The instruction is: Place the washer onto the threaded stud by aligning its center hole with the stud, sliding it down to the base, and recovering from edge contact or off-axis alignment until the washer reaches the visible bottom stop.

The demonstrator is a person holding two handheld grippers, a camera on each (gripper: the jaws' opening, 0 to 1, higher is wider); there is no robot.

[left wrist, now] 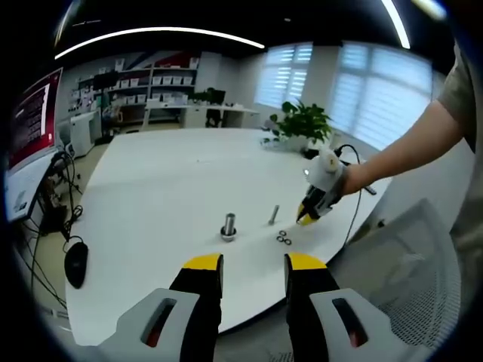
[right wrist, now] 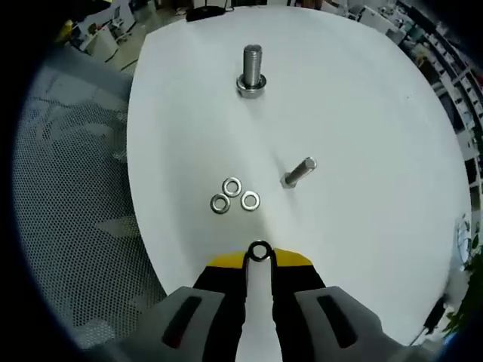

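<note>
Right gripper (right wrist: 259,256) jaws pinching washer (right wrist: 259,250); left gripper (left wrist: 253,265) jaws parted, above table (left wrist: 151,196)

Screen (left wrist: 34,121), far left of the left gripper view: red panel with pale lines of writing, too small and blurred to read.
Shelf boxes (left wrist: 162,79), upper left of the left gripper view: no label legible.
Surface (right wrist: 362,113), right gripper view: plain white, no print or marks.
Hardware on the surface: no stamped numbers or brands can be read.
</note>
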